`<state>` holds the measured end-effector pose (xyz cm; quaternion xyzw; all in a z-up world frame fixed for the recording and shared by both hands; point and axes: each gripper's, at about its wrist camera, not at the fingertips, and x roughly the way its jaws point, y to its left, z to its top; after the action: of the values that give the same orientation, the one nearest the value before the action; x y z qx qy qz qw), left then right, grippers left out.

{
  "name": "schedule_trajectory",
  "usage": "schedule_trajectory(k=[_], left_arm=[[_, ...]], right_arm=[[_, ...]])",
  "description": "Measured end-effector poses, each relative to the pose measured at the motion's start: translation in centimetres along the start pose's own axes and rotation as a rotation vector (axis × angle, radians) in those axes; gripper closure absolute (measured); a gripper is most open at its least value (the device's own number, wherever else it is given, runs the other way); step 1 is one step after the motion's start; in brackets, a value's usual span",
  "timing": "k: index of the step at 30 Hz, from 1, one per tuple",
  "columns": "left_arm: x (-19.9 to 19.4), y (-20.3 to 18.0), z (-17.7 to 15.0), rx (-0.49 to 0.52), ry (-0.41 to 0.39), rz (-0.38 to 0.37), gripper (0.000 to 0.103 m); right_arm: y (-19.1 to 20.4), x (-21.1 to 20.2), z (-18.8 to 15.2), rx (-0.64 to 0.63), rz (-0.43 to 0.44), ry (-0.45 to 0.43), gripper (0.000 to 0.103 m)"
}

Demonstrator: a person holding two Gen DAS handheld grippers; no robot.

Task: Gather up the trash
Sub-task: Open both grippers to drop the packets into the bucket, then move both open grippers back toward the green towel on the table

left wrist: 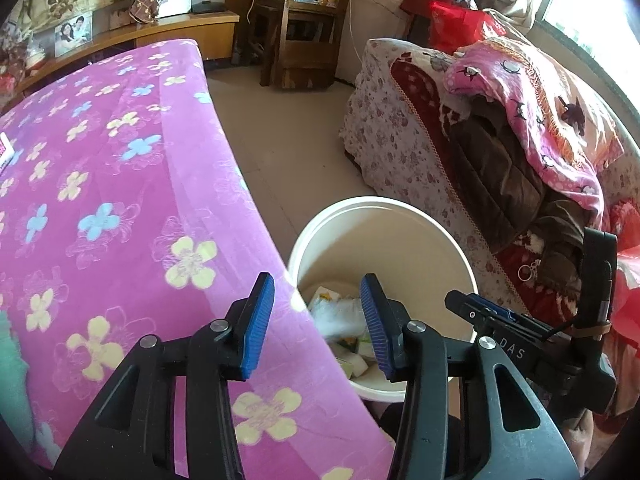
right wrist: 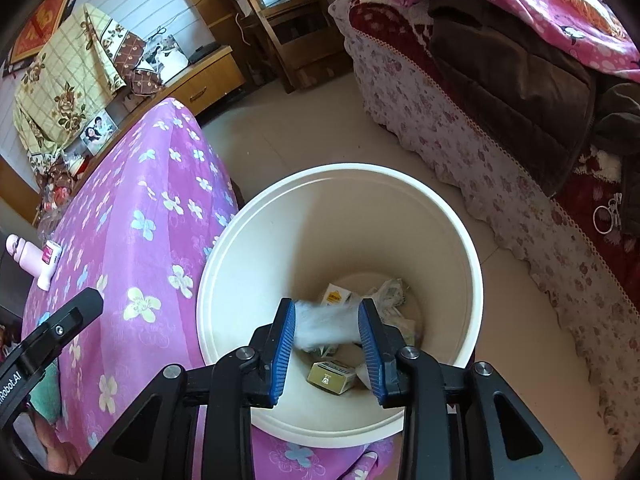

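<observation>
A white bucket (right wrist: 224,276) stands on the floor beside the pink flowered table; it also shows in the left wrist view (left wrist: 400,208). Small cartons (right wrist: 332,376) and crumpled wrappers (right wrist: 390,292) lie at its bottom. My right gripper (right wrist: 327,324) hangs over the bucket mouth, jaws apart, with a blurred white tissue (right wrist: 326,326) between its pads; I cannot tell whether the pads still touch it. My left gripper (left wrist: 318,300) is open and empty above the table edge next to the bucket. The right gripper's body (left wrist: 520,332) shows at the right of the left wrist view.
The pink flowered tablecloth (left wrist: 120,184) covers the table on the left. A pink bottle (right wrist: 26,258) and a small white bottle (right wrist: 50,262) lie on it. A sofa (right wrist: 480,152) piled with blankets stands right. A wooden shelf (left wrist: 304,20) stands beyond bare floor (left wrist: 280,140).
</observation>
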<state>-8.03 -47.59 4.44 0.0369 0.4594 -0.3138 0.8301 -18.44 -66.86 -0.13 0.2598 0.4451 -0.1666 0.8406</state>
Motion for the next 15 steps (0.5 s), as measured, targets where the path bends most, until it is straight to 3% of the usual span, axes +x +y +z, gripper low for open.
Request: schedule_trajectory(k=[15], left_arm=[[-4.1,3.6,-1.6,-0.015,-0.041,0.072,0.06]], right_arm=[[2.7,0.0,-1.6,-0.074,0.0,0.027,0.066]])
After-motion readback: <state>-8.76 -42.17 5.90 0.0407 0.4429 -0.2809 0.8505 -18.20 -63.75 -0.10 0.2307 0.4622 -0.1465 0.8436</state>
